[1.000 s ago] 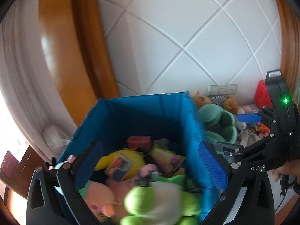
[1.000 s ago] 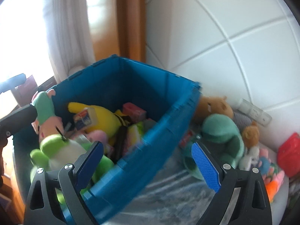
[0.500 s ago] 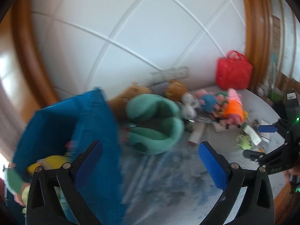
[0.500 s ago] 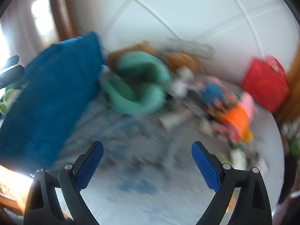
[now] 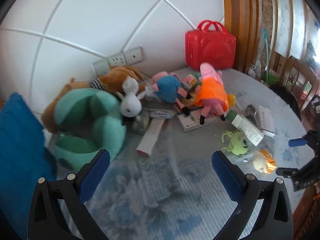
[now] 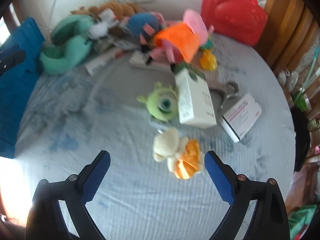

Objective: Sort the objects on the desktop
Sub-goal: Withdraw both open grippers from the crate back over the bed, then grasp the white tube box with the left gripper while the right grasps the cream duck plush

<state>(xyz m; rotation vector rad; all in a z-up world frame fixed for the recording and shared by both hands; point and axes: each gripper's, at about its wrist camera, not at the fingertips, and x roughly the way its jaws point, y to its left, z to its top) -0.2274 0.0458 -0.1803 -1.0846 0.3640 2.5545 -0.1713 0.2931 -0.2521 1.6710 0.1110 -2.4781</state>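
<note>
Both tools hang empty with fingers spread apart: the right tool [image 6: 157, 165] near a small cream bear [image 6: 170, 150], the left tool [image 5: 160, 163] over bare counter [image 5: 160, 190]. Much sorting seems left: plush toys, boxes and a green one-eyed toy [image 6: 163, 103] litter the counter, while the blue bin [image 5: 18, 150] sits far left, its contents hidden.

Both tongs [image 5: 160, 164] [image 6: 157, 165] agape (empty)

Bright daylight, motion blur, fisheye warp
</note>
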